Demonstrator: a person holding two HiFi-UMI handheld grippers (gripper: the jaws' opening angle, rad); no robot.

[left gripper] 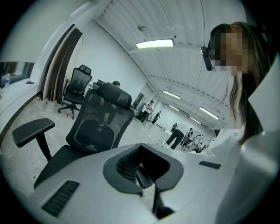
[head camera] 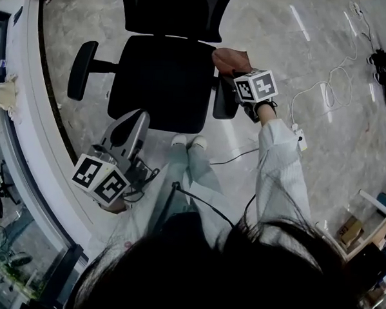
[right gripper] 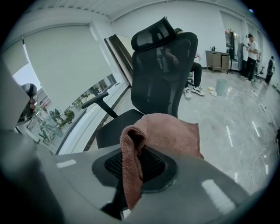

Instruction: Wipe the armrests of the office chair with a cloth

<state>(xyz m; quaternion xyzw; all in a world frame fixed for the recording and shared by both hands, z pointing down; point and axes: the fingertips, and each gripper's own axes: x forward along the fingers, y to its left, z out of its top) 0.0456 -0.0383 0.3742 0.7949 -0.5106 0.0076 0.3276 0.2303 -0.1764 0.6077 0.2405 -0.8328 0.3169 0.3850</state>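
Marker cubes: a cube with black-and-white square patterns sits on each gripper; they carry no letters.
Armrest on the person's left [head camera: 81, 70]: bare black pad on the office chair's [head camera: 161, 84] side, with neither gripper near it.
Left gripper [head camera: 137, 115]: at the chair seat's front edge. Its jaws are together with nothing between them.
Cloth [head camera: 231, 61]: reddish-brown terry, bunched over the rear end of the armrest on the person's right [head camera: 225, 97]. I cannot tell whether it touches the pad.
Right gripper [head camera: 241, 74]: jaws clamped on a fold of the cloth, and the rest drapes forward over them.
Bucket [right gripper: 222, 86]: pale, on the floor right of the chair; its contents are too small to tell.
Head view only: a white cable [head camera: 332, 80] looped on the floor right of the chair.
Left gripper view only: other office chairs [left gripper: 76, 89] and standing people [left gripper: 177, 135] beyond the chair.
Right gripper view only: a seated person [right gripper: 194, 74] behind the chair's mesh back.
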